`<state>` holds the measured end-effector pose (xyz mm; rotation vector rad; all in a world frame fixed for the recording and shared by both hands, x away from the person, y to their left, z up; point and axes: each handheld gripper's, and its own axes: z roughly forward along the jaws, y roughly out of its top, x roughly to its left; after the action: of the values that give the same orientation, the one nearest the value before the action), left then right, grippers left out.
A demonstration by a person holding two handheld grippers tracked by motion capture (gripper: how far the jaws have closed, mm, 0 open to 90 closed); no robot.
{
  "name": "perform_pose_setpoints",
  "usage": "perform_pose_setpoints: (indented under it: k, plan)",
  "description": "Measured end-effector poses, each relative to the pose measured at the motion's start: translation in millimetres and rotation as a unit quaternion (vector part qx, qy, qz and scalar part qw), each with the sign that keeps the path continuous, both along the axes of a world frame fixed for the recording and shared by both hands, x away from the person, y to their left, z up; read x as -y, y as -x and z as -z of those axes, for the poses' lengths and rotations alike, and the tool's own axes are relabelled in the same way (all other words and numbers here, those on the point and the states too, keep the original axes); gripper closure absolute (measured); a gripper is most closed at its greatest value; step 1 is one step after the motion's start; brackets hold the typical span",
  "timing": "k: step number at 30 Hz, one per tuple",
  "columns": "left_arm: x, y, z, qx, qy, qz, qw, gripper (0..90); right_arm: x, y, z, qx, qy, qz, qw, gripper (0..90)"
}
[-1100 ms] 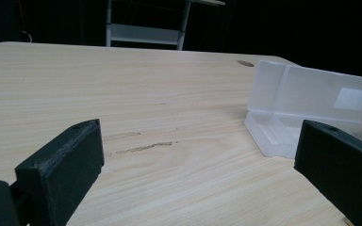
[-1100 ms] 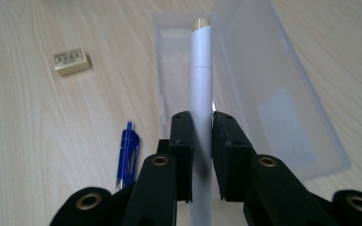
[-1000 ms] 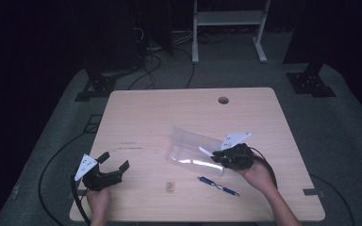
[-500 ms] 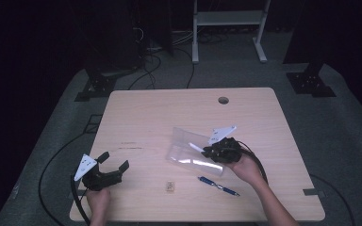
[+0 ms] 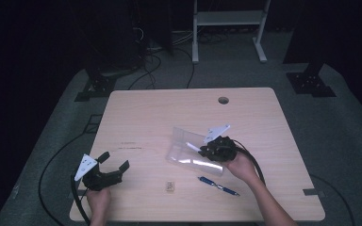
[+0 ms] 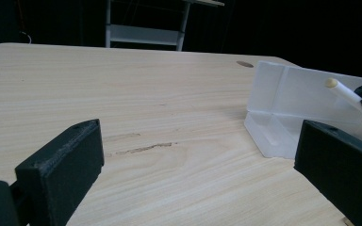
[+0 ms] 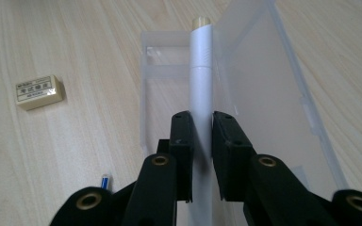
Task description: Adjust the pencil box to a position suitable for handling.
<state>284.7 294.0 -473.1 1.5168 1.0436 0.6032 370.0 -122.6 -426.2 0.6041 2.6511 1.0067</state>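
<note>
My right gripper (image 7: pixel 201 129) has its two black jaws pressed together on a white pen (image 7: pixel 201 70), and I hold this pen over the open clear plastic case (image 7: pixel 264 94). In the right gripper view the pen runs straight away from the jaws, with its small gold-coloured tip at the far end, above the inside of the case; I cannot tell if the pen touches the plastic or is only just above it. In the high view the right gripper (image 5: pixel 202 150) is at the right-hand half of the wooden table (image 5: pixel 146 108), with my right hand (image 5: pixel 238 165) behind it, and the white pen (image 5: pixel 192 147) points from the jaws to the left over the clear plastic case (image 5: pixel 184 141). The lid of the case stands tilted up on the far side and the tray part lies flat on the table. My left gripper (image 5: pixel 113 162) is well apart from this, near the front left corner of the table, and its jaws stand wide apart with nothing between them. In the left gripper view these two jaws frame the bare wood, and the case (image 6: pixel 283 103) is farther off at the right, with the pen tip (image 6: pixel 332 84) in front of its lid. A blue pen (image 5: pixel 218 185) lies on the table just beside the case, near my right hand. A small beige eraser (image 5: pixel 170 186) lies to the left of the blue pen, near the front edge, between my two hands.
</note>
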Motion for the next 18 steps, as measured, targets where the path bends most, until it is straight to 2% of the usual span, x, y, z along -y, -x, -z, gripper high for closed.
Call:
perform_pose_setpoints:
  k: [18]
  plan:
    - [-0.4, 0.2, -0.4, 0.001, 0.000, 0.000, 1.0000, 1.1, -12.2, -11.2, 18.4, -0.013, 0.022, 0.001, 0.9997, 78.3]
